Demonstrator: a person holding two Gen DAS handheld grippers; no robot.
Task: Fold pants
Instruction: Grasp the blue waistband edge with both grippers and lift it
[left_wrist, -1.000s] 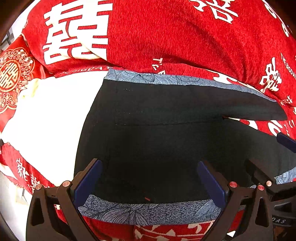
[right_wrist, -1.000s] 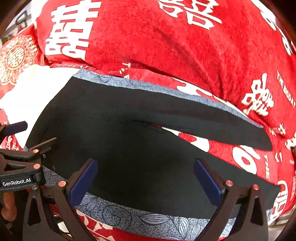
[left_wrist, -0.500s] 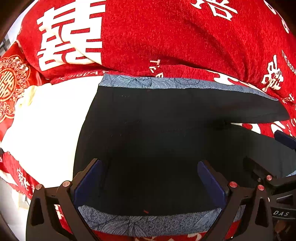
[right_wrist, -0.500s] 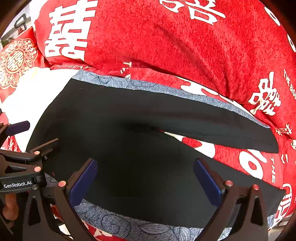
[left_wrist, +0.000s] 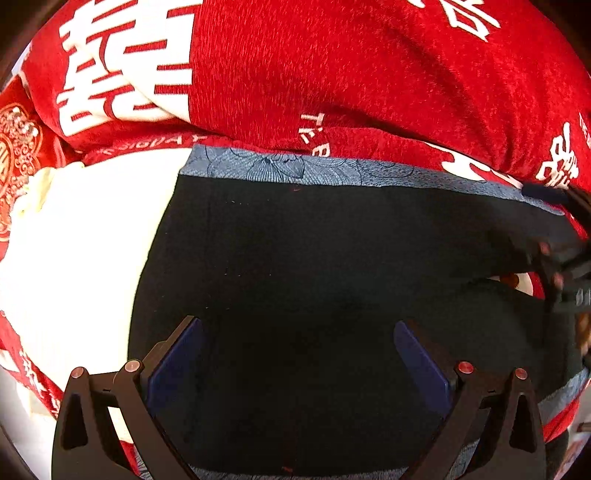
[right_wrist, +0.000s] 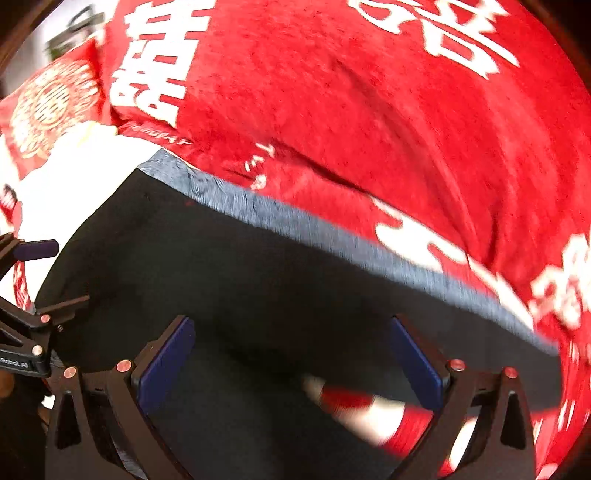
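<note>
Both sets of fingers held wide apart, nothing clamped. Left gripper (left_wrist: 295, 362) parked over black pants (left_wrist: 314, 277), same as half second ago. Right gripper (right_wrist: 291, 354) swung off rightward since then, view smeared; leg gap (right_wrist: 369, 402) now framed between its fingers. Leg-over-leg fold probably being lined up. Pants matte, flat, edged beyond fingers by blue-grey patterned trim (left_wrist: 295, 168). Plush red blanket (left_wrist: 369, 74) bunched further out.

Bright, even light in both fisheye views — the white sheet (left_wrist: 81, 258) at left glares out, the black pants (left_wrist: 314, 314) swallow detail, the right wrist view smears with motion blur, edges bend into dark corners.
</note>
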